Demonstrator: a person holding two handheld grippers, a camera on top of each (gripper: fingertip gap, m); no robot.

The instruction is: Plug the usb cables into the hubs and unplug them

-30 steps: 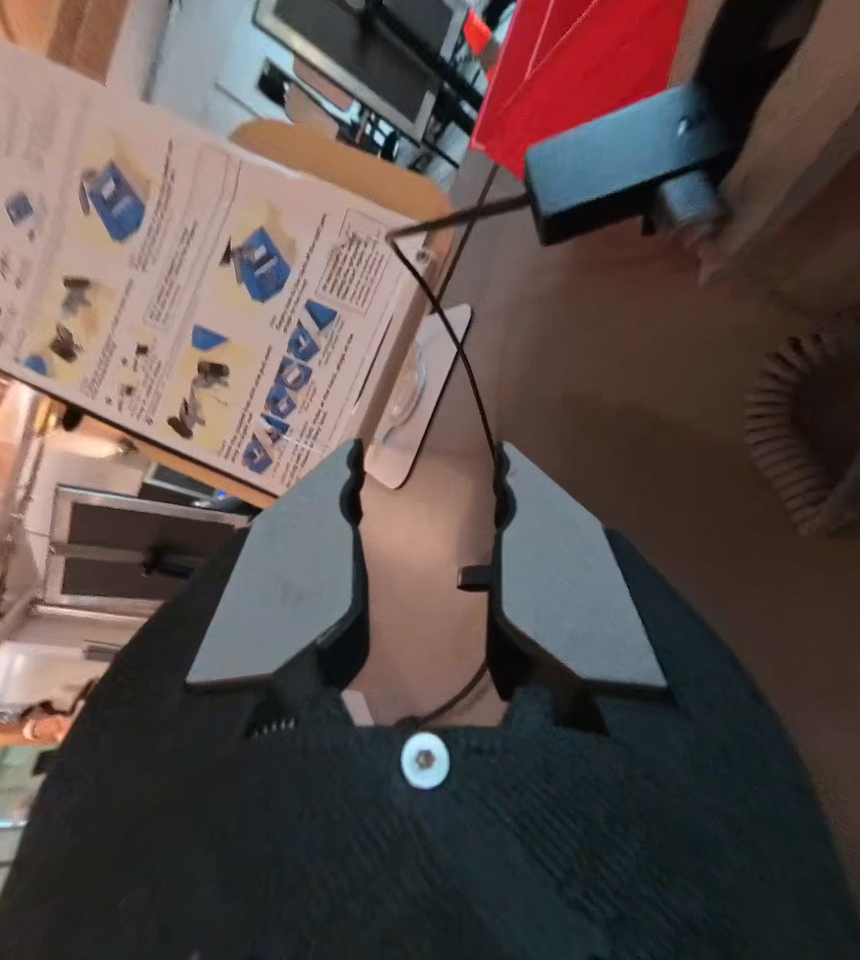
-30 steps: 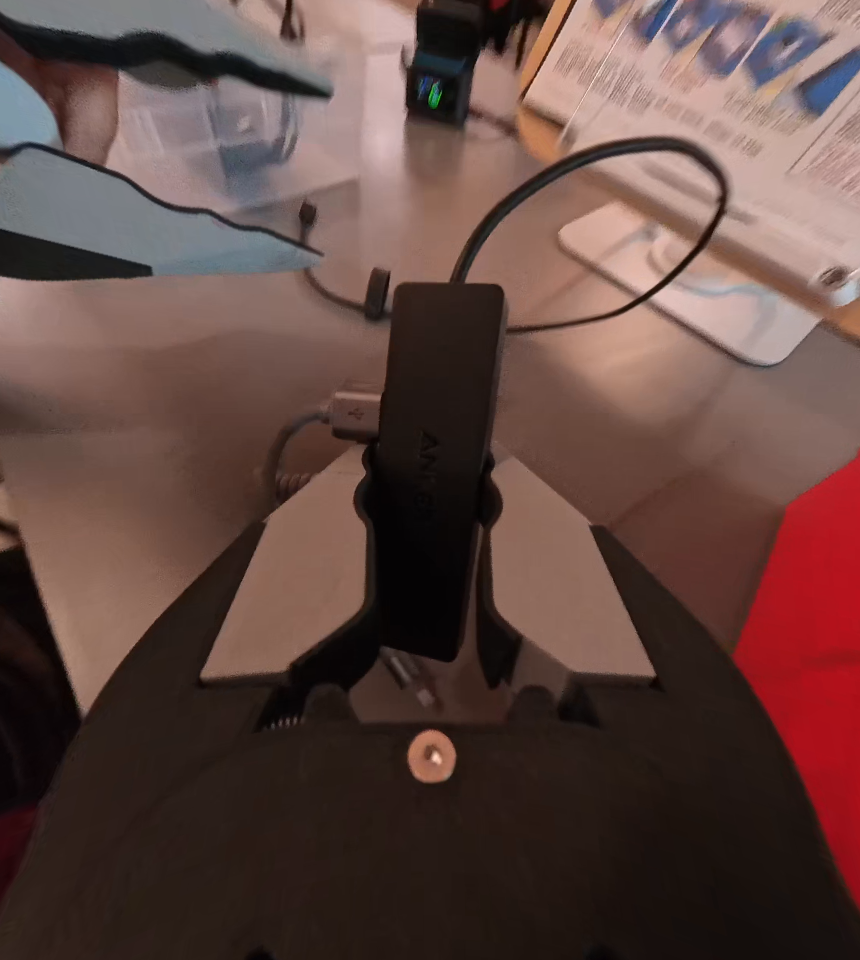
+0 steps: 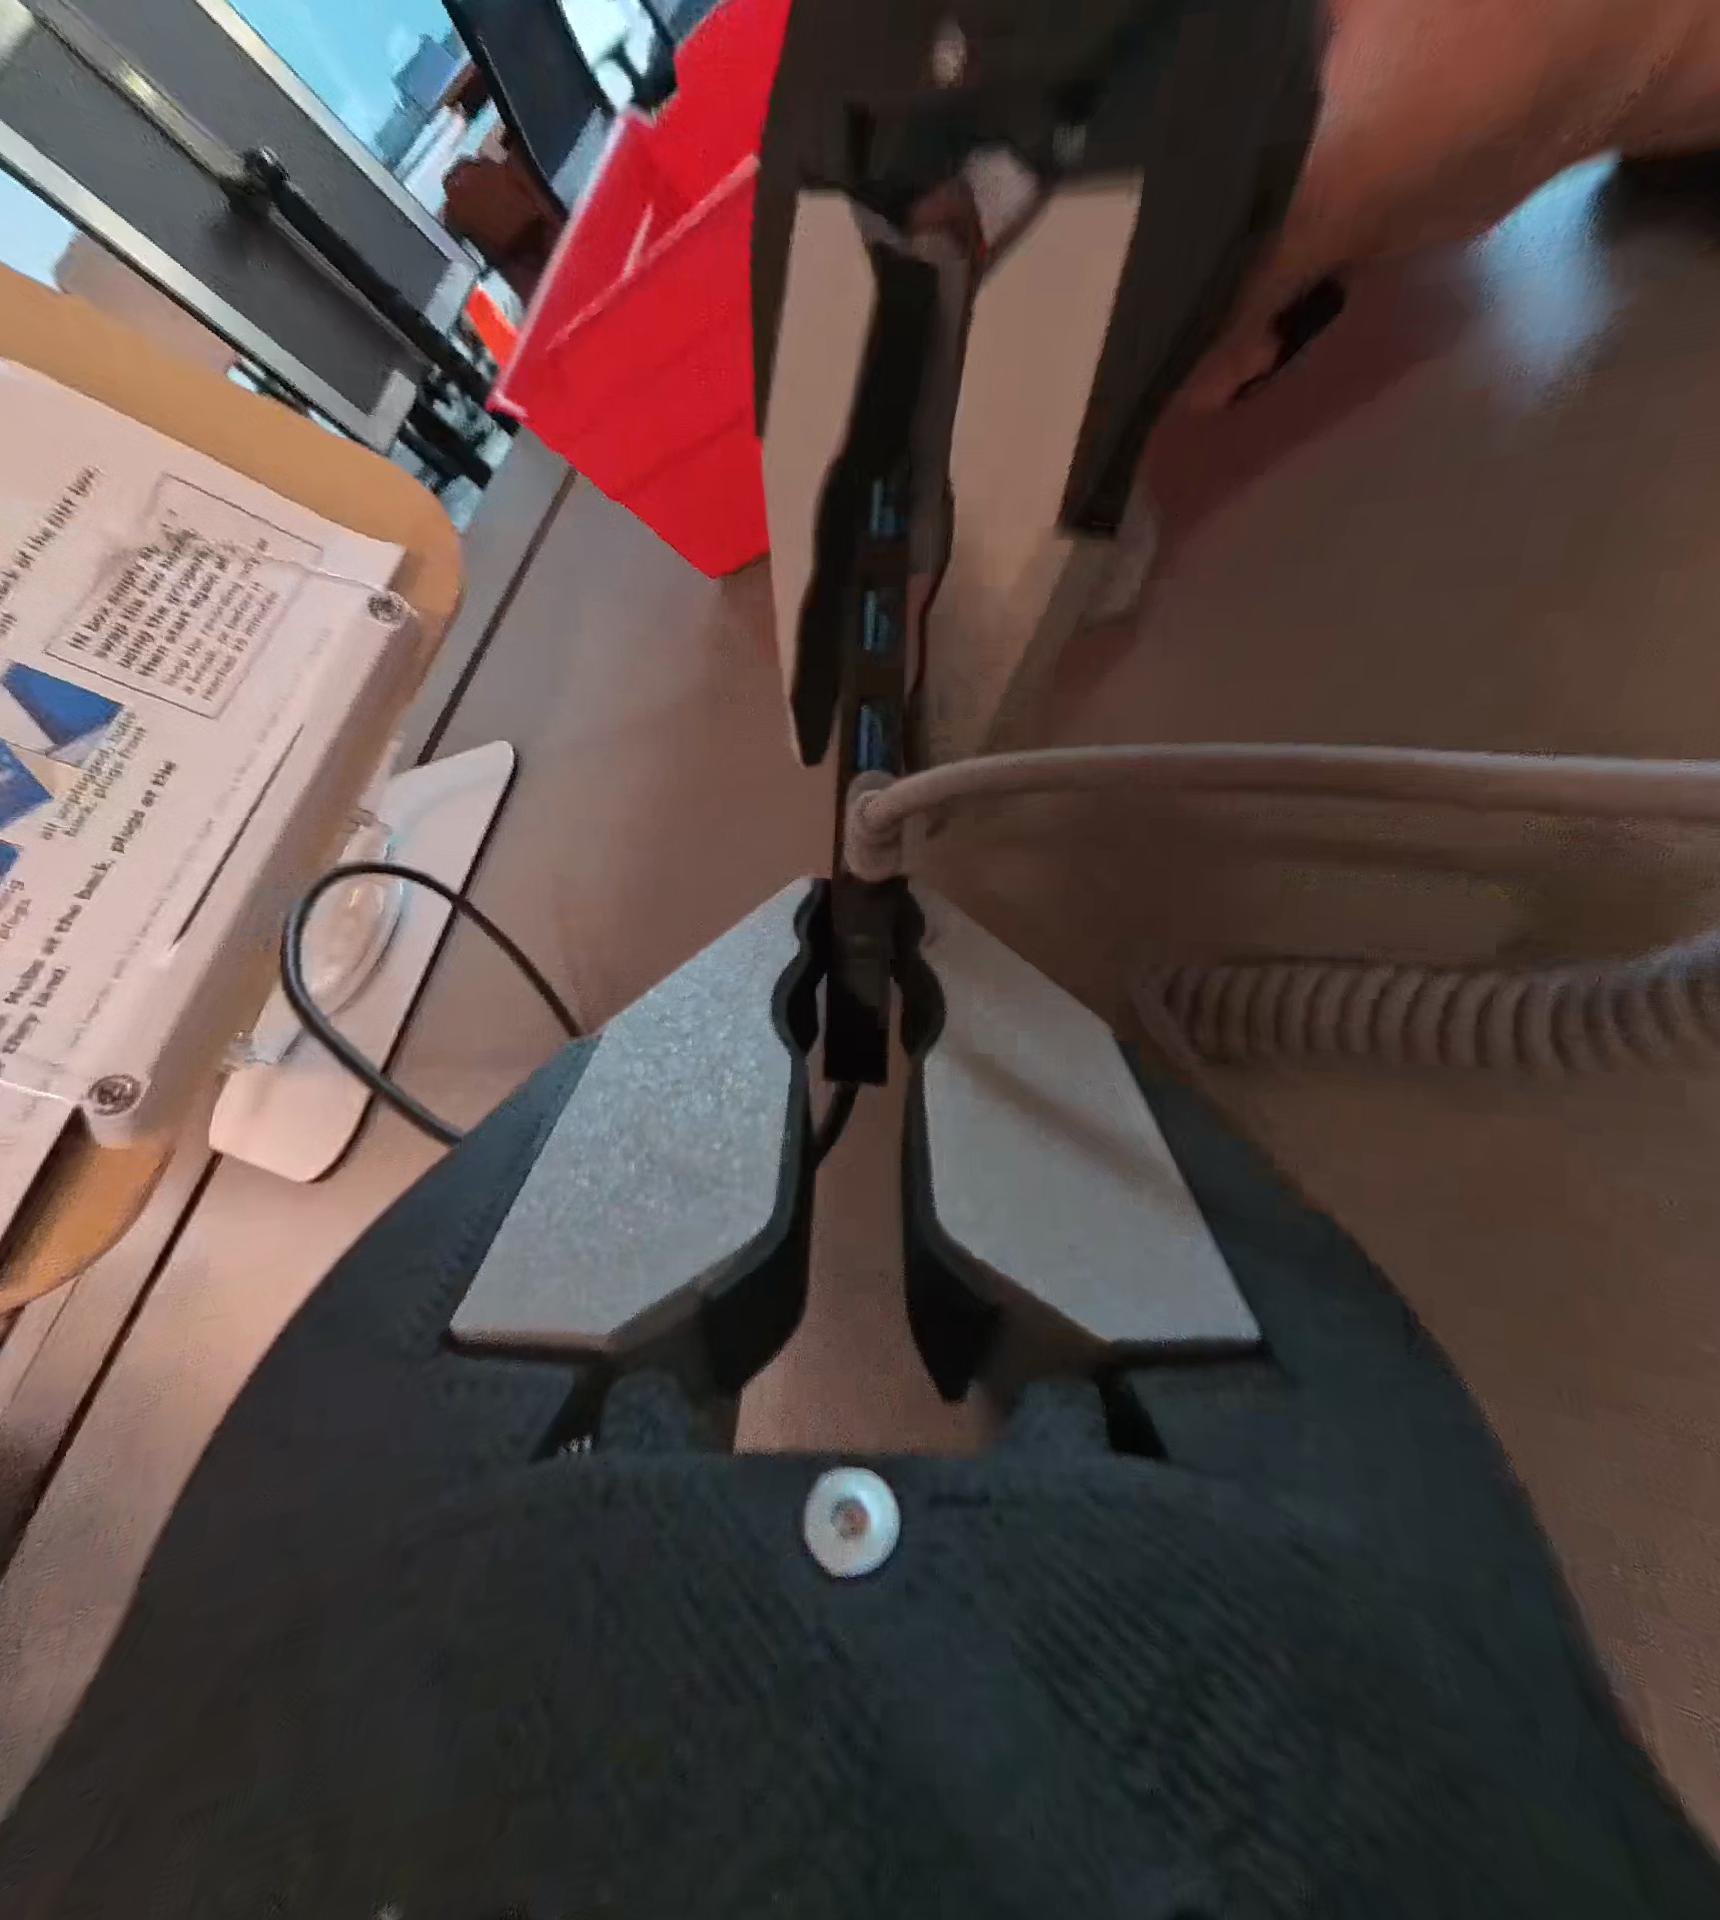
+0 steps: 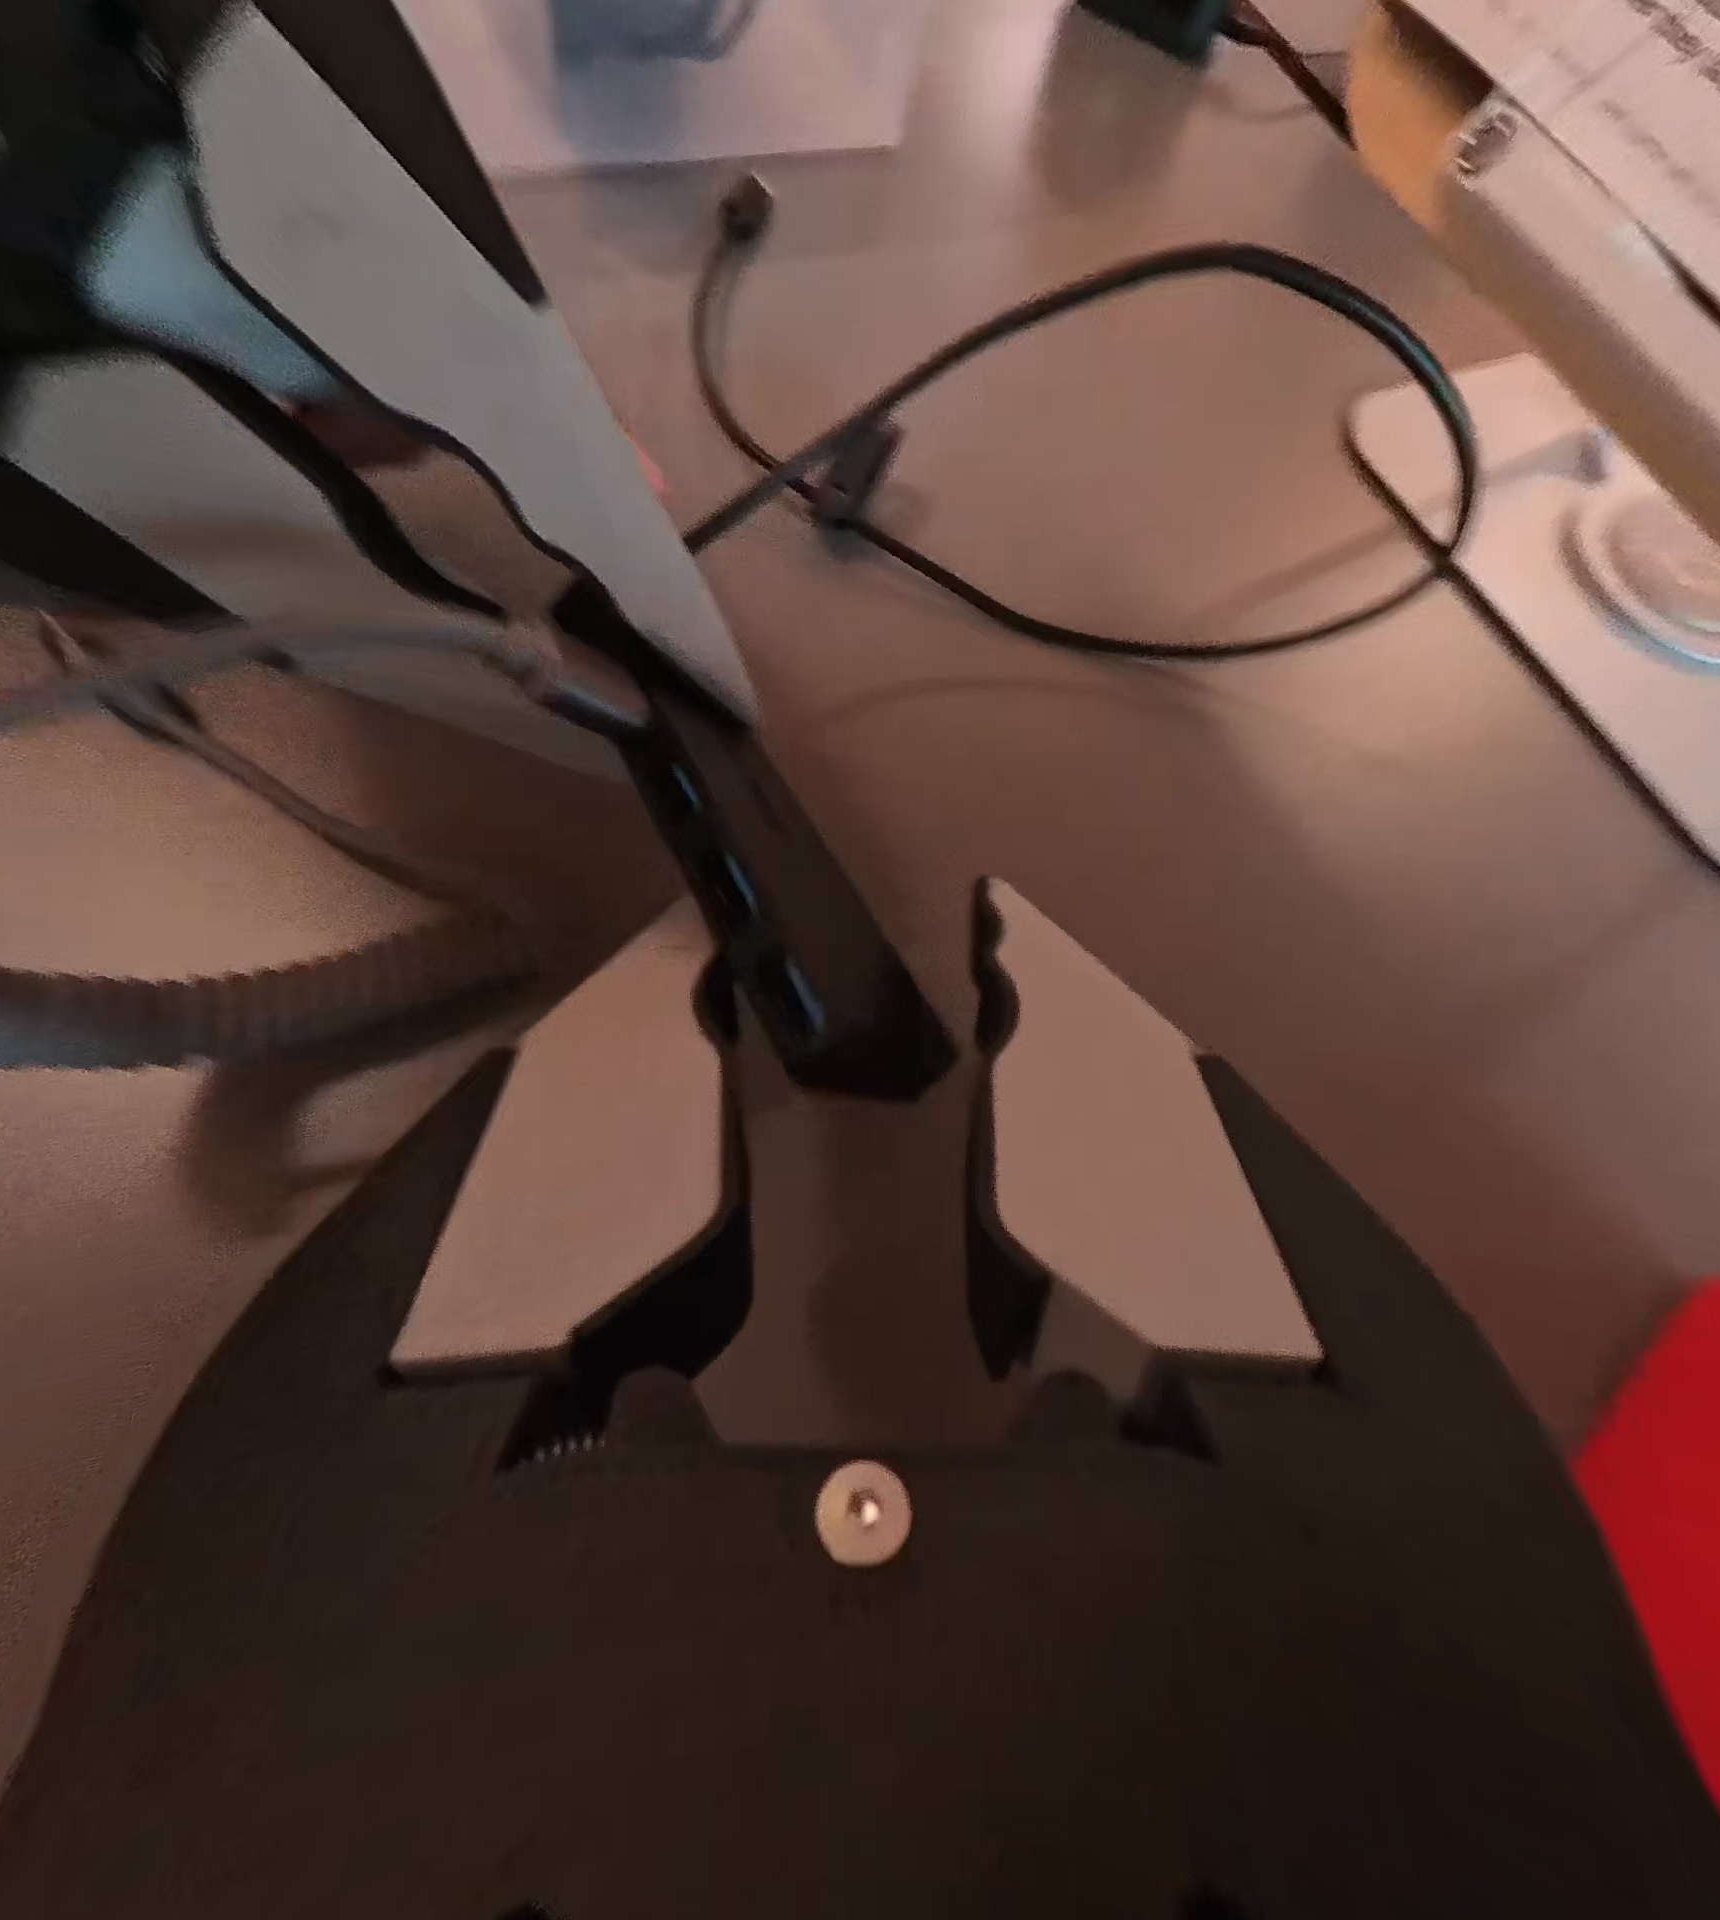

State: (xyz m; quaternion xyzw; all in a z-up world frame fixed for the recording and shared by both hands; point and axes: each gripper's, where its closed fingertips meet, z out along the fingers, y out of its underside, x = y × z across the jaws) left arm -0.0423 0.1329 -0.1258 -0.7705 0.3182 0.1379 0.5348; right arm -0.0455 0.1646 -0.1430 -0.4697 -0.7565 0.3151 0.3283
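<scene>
Slim black hub (image 3: pixel 861 997), glossy and bar-shaped, pinched at one end by left gripper (image 3: pixel 861 935); right gripper (image 4: pixel 851 966) spread loosely around opposite end; grey cable (image 3: pixel 1251 774) plugged into hub's side.

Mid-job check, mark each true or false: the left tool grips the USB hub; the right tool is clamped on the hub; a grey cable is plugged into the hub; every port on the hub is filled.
1. The left tool is shut on one end of the black USB hub. True.
2. The right tool is clamped on the hub. False: its jaws stand apart, with the hub's other end between them.
3. A grey cable is plugged into the hub. True, close to the left tool's tips.
4. Every port is filled. False: blue ports beyond the grey plug show empty.
</scene>
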